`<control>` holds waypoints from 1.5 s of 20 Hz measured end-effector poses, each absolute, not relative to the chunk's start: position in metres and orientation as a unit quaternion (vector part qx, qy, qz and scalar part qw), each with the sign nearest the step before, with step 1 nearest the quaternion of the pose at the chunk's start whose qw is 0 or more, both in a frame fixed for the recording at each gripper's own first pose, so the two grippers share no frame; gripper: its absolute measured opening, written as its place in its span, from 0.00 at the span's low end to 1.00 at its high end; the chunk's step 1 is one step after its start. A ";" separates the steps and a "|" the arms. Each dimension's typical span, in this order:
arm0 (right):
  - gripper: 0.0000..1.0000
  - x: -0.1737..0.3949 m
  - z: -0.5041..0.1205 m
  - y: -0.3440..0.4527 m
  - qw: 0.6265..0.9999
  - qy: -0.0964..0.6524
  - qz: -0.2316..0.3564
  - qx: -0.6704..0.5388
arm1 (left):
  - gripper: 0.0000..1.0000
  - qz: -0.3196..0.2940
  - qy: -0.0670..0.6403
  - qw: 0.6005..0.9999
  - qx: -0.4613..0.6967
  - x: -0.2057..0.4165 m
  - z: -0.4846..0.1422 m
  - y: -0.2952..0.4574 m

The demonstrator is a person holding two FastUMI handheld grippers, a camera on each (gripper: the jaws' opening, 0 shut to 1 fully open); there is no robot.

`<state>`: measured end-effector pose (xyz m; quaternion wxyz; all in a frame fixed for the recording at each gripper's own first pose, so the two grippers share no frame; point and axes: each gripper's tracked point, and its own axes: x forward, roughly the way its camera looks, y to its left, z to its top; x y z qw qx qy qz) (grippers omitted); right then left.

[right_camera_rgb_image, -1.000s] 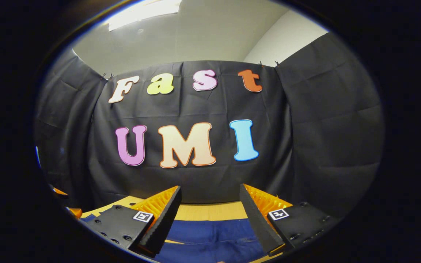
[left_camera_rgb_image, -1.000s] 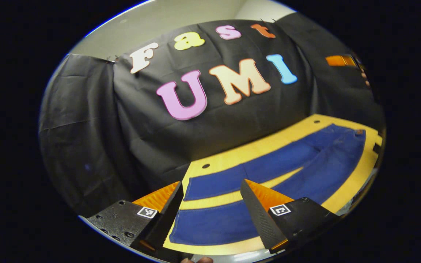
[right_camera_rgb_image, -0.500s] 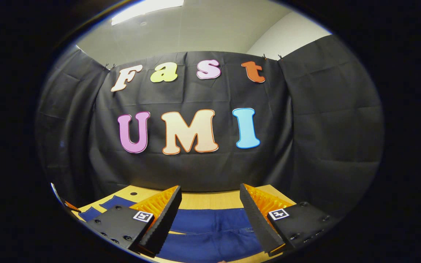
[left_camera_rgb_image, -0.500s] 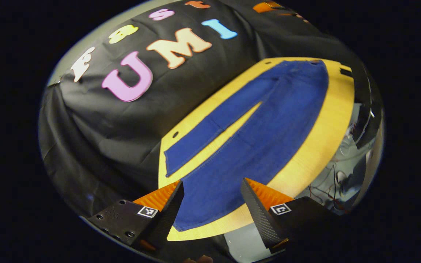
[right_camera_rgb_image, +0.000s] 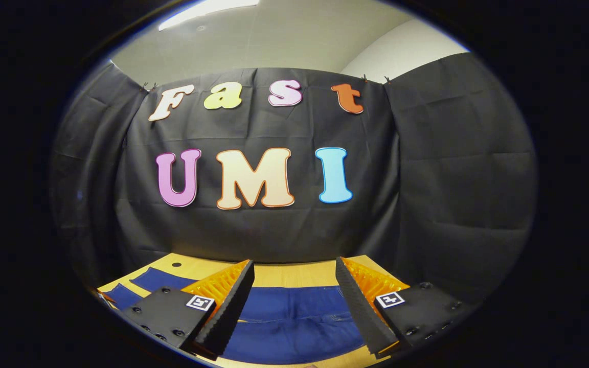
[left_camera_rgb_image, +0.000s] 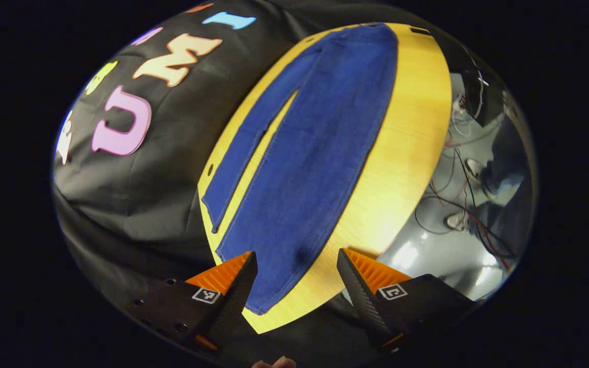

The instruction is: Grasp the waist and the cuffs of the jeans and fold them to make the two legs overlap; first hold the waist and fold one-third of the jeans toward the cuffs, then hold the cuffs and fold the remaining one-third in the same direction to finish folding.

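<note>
Blue jeans (left_camera_rgb_image: 304, 153) lay flat on the wooden table (left_camera_rgb_image: 402, 153) — both grippers, left (left_camera_rgb_image: 294, 281) and right (right_camera_rgb_image: 294, 286), hovered wide apart, holding nothing.

The right gripper (right_camera_rgb_image: 294, 306) hangs above the near part of the surface (right_camera_rgb_image: 294, 273), its two fingers (right_camera_rgb_image: 230, 306) spread apart with nothing between them. Below and beyond them the blue jeans (right_camera_rgb_image: 294, 322) lie flat on the light wooden surface, stretching off to the left, where two leg ends (right_camera_rgb_image: 159, 280) lie side by side near a small dark hole (right_camera_rgb_image: 176, 265) in the wood. The black cloth wall (right_camera_rgb_image: 427, 204) rises at the far edge, a pale ceiling (right_camera_rgb_image: 284, 41) above it.
</note>
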<state>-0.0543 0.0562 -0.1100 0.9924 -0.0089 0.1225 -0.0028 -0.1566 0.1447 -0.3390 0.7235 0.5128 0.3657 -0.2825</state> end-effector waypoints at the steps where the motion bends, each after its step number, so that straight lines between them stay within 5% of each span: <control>1: 0.98 -0.054 -0.107 0.055 0.993 0.118 -0.006 -0.011 | 1.00 -0.289 0.357 0.719 0.522 -0.154 -0.338 0.142; 6: 0.98 -0.057 -0.109 0.043 0.993 0.115 -0.021 -0.024 | 0.86 -0.307 0.362 0.693 0.542 -0.139 -0.348 0.140; 14: 0.98 -0.069 -0.118 0.032 0.990 0.126 -0.045 -0.038 | 0.85 -0.344 0.345 0.664 0.567 -0.096 -0.363 0.128; 18: 0.97 -0.072 -0.119 0.034 0.990 0.127 -0.050 -0.043 | 0.62 -0.375 0.389 0.655 0.529 -0.096 -0.377 0.126; 21: 1.00 -0.074 -0.121 0.031 0.989 0.128 -0.052 -0.056 | 0.20 -0.390 0.416 0.644 0.510 -0.101 -0.381 0.123; 25: 0.99 -0.074 -0.137 0.010 0.983 0.152 -0.039 -0.099 | 0.02 -0.378 0.399 0.648 0.528 -0.100 -0.382 0.123; 30: 0.99 -0.080 -0.187 -0.056 0.951 0.213 -0.019 -0.224 | 0.00 -0.365 0.385 0.651 0.543 -0.103 -0.379 0.123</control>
